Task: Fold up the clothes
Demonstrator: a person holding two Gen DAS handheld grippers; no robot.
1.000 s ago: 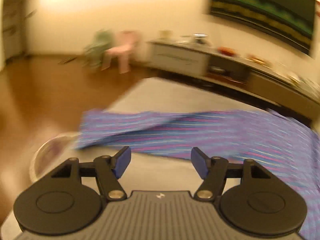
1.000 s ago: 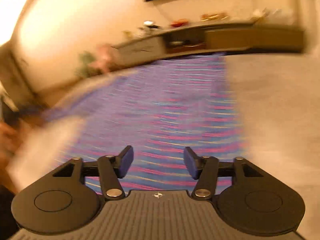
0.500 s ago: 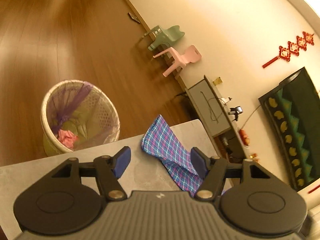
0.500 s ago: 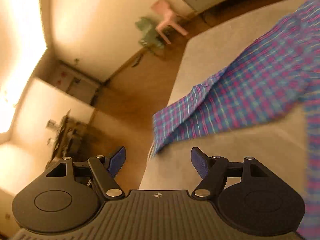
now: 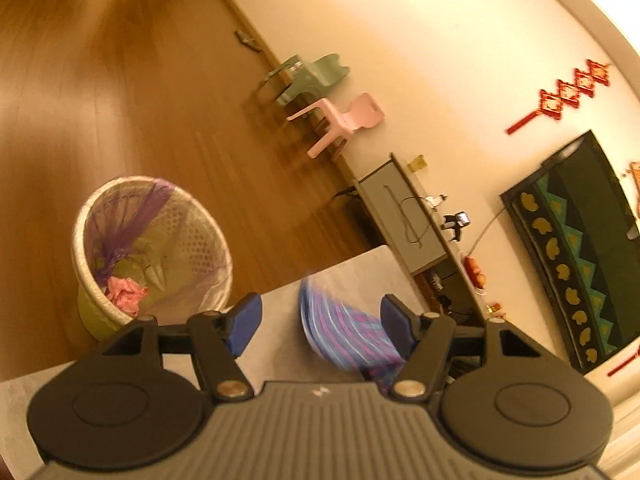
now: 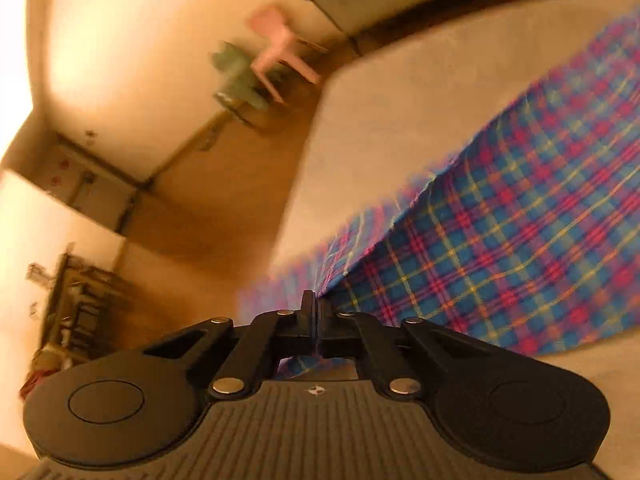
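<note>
A blue, pink and yellow plaid cloth [image 6: 520, 232] lies spread on the grey table [image 6: 392, 112]. My right gripper [image 6: 314, 304] is shut on the cloth's near left edge, and the fabric lifts into a ridge from the pinch. In the left wrist view a blurred end of the cloth [image 5: 340, 332] lies on the table [image 5: 276, 320] between the blue pads. My left gripper [image 5: 320, 320] is open and empty just above it, near the table's corner.
A white mesh waste bin [image 5: 148, 248] with a purple liner stands on the wooden floor left of the table corner. A pink chair [image 5: 340, 120] and a green chair [image 5: 308, 76] stand by the far wall, beside a low cabinet [image 5: 404, 216].
My right gripper has closed on the cloth's edge and raised it. The cloth end under my left gripper has shifted and blurs with motion. The left gripper stays open.
</note>
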